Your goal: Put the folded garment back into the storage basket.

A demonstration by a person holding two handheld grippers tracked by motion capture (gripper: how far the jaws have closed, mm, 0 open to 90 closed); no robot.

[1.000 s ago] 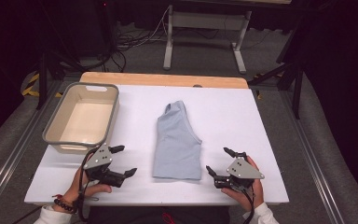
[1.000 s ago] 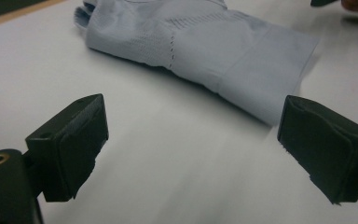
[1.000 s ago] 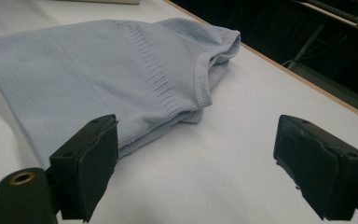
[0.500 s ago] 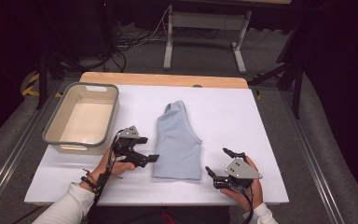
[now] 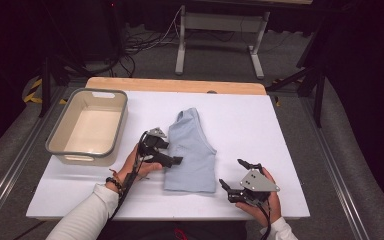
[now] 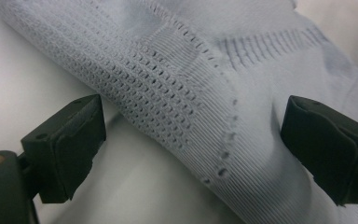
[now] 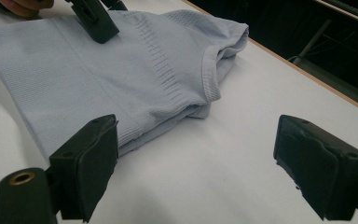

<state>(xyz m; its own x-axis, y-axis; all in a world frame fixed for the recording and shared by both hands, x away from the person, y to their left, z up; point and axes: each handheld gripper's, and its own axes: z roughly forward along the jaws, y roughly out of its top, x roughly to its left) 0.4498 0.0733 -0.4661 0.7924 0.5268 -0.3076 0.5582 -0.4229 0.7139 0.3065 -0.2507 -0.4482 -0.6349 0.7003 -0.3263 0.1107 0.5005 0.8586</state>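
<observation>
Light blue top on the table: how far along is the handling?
Done: the light blue top lies folded flat. In hand: left gripper, jaws open, straddles its left edge without gripping. Left: right gripper is open beside the garment; the bin holds nothing.

a: what is cut off in the left gripper view?

b: the knitted garment (image 6: 205, 93) is cut by the top, right and bottom edges, so its outline cannot be made out there. the two fingers (image 6: 70, 144) are clipped at the bottom and right edges.

a: and in the right gripper view?

b: the left gripper (image 7: 93, 18) is cropped by the top edge, and a hand (image 7: 25, 5) beside it is seen as a sliver. the garment's left end runs out of frame.

a: anything hidden in the high view?

b: part of the garment's left edge is covered by the left gripper. the right hand (image 5: 267, 207) is largely concealed under the right gripper (image 5: 237, 176). the table (image 5: 280, 135) is cut off along its near edge by the sleeves.
</observation>
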